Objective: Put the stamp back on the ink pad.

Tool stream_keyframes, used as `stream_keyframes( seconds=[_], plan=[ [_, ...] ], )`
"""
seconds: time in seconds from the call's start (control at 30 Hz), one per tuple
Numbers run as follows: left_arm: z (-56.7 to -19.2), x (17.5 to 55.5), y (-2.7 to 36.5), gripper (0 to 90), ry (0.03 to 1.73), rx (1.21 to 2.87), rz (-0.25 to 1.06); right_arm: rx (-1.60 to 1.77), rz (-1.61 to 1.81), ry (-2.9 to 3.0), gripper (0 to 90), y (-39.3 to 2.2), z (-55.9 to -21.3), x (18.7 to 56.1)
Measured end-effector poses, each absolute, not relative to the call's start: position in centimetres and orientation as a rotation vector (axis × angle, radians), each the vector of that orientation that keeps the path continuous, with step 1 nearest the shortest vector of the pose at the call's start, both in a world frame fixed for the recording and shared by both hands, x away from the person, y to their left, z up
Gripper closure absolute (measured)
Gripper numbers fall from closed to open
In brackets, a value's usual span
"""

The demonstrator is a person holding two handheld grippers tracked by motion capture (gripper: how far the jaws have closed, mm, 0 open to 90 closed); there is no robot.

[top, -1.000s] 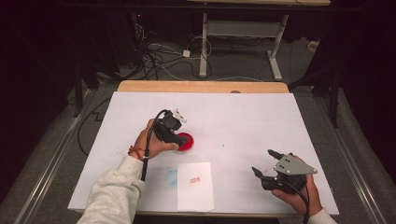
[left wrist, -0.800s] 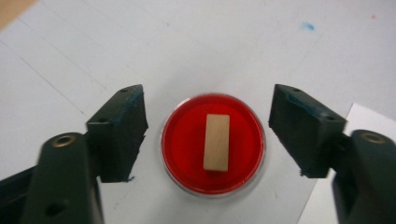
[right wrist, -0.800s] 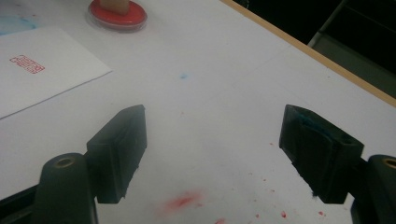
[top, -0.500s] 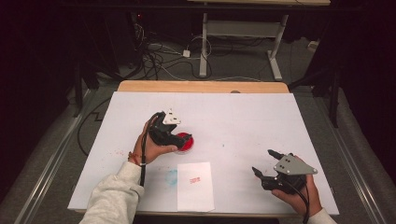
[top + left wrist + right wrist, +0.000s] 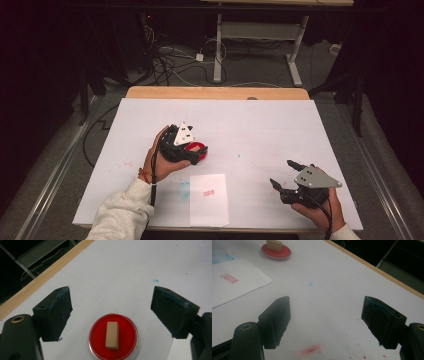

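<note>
White-covered bench (image 5: 260,125) carried one round red ink pad (image 5: 113,337), one tan wooden stamp block (image 5: 112,335) standing on it, one stamped paper sheet (image 5: 209,200); the left claw (image 5: 111,312), jaws just opened, gaped over the block, and the right claw (image 5: 325,322) gaped empty.

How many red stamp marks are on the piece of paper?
1. A single red stamp mark sits near the middle of the white paper, which lies at the table's near edge, just below the red ink pad holding the wooden stamp.

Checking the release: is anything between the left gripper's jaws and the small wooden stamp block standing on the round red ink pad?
Nothing visible. The left gripper is open, and the wooden stamp block stands free on the red ink pad, clear of both pads.
</note>
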State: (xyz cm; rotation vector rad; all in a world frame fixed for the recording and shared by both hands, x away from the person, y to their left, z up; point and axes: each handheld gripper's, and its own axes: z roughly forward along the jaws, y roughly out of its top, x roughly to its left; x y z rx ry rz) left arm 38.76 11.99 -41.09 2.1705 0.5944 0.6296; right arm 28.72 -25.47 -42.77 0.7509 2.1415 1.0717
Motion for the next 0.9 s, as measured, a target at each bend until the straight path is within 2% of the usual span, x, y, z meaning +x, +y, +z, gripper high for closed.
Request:
stream_keyframes(
  seconds=[0.33,0.9],
  plan=[
    [-40.3,36.8,12.3,17.2,0.534,2.14,0.687,0.744,1.093,2.119,23.7,-25.4,-42.4,28.4],
    [-40.3,34.8,14.1,16.9,0.531,2.13,0.74,0.73,1.107,2.093,23.7,-25.1,-42.0,28.0]
  ],
)
